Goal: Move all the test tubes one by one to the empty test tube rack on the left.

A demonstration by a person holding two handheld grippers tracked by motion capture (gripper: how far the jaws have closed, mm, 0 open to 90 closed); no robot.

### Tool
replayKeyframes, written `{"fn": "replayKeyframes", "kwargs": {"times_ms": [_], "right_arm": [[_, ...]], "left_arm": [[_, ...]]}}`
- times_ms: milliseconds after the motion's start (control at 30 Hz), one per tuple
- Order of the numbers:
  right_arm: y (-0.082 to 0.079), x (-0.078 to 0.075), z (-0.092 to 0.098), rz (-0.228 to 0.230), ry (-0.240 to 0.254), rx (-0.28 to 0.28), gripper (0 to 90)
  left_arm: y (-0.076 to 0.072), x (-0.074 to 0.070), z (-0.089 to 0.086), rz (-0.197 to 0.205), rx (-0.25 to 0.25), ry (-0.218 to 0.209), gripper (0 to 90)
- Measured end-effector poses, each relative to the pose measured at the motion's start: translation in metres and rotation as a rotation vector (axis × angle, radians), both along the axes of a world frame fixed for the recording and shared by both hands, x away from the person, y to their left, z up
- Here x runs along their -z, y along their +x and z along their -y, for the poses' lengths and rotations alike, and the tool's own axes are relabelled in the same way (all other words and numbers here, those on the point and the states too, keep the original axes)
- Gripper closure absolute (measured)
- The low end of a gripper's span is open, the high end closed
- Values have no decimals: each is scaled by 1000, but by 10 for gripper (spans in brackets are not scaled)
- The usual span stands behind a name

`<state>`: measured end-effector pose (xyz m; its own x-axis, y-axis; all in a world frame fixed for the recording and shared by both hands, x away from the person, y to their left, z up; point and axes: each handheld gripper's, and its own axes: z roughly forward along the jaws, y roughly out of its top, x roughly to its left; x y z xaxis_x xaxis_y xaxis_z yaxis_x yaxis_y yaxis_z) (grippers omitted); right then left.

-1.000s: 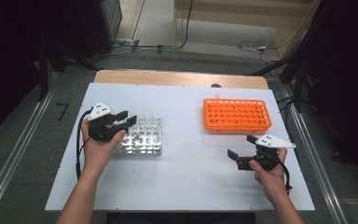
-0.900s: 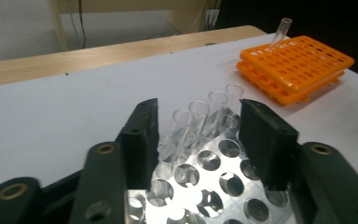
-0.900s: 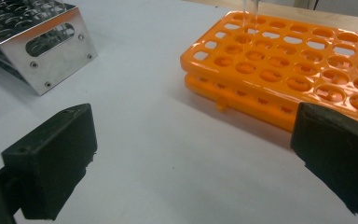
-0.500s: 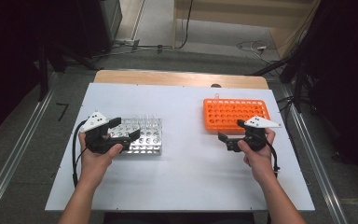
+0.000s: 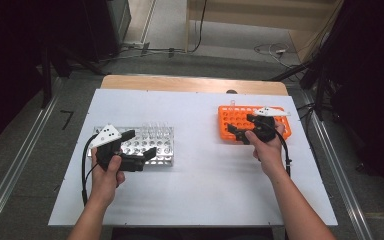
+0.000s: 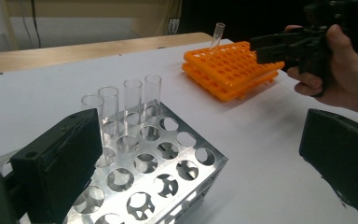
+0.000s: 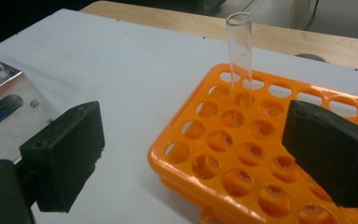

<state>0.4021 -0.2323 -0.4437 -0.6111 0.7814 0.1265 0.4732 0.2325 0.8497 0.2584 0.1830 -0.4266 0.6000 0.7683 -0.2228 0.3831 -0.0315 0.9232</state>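
A: Starting at the left. Finding the left gripper at the near-left corner of the metal rack, jaws having just been opening, now spread wide and holding nothing.

B: Reading that as a tube freshly let go into the metal rack?

A: Judging so, not confirming. Moving right: noting the right gripper, having crossed over from the near table edge, now hanging well right of the metal rack, over the orange rack. Jaws having just been closing a little, yet gaping, nothing between them. Probably lining up on the lone tube standing upright there.

B: Counting?

A: Counting four glass tubes along the metal rack's far edge, one lone tube in the orange rack, two racks, two grippers.
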Motion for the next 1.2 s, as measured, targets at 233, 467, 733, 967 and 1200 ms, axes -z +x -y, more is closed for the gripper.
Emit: {"fn": "replayKeyframes", "kwargs": {"times_ms": [233,467,733,967,1200], "right_arm": [[24,3,-10,-34,-5,50,219],[42,6,-23,-42,-36,114,395],[53,15,-30,-45,-82,175,561],[59,21,-33,-30,-119,234,671],[58,21,-33,-14,-123,226,734]], "left_arm": [[0,0,-1,1,-5,2,0],[0,1,0,1,-6,13,0],[0,1,1,-3,1,4,0],[0,0,3,0,7,3,0],[0,0,5,0,13,2,0]]}}
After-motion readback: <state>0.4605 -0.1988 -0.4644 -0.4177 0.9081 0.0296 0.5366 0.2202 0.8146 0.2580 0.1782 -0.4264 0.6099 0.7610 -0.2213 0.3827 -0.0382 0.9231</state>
